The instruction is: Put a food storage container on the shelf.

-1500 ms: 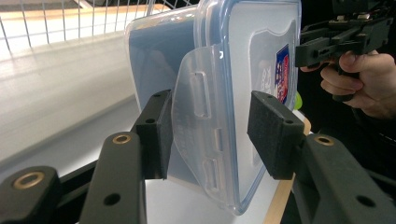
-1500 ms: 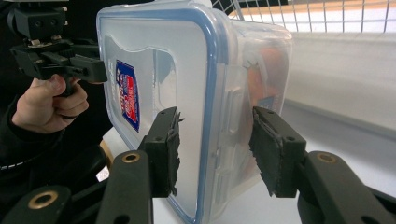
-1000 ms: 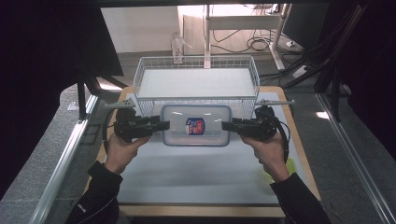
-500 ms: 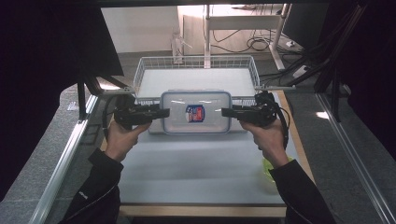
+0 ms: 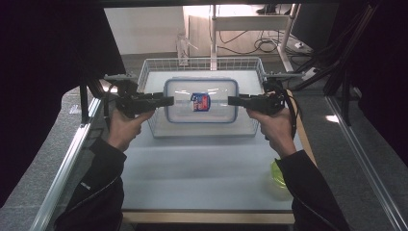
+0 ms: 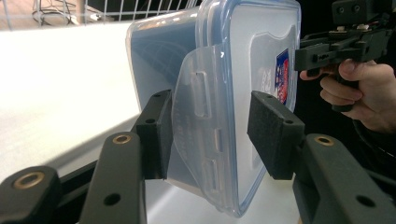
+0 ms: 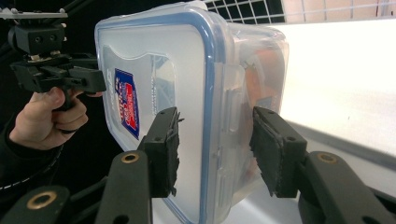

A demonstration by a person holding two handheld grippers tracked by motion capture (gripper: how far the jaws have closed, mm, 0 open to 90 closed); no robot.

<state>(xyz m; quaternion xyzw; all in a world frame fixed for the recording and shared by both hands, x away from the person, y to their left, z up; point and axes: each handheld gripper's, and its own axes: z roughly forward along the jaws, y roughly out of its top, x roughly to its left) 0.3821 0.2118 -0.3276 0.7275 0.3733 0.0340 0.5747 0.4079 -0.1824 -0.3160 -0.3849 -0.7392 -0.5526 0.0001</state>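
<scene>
Container held between both tools, over the wire basket (image 5: 250, 130) at the counter's far edge.
My left tool (image 5: 166, 101) and right tool (image 5: 234, 101) each clench an end of the lidded plastic container (image 5: 201, 84).

The table (image 5: 202, 168) is a pale, matte white-grey rectangular surface with a light wooden edge showing along its near side and its right side. Directly on it, at the far end, stands a white wire-mesh basket (image 5: 159, 131) with low grid walls, its near wall running below and between the left tool (image 5: 166, 101) and the right tool (image 5: 231, 101). Near the table's right edge, well to the near side of the right tool and partly hidden by the person's sleeve, lies a small yellow-green translucent round item (image 5: 275, 174); its exact kind cannot be told. The stretch of table on the near side of both tools is plain and evenly lit.
</scene>
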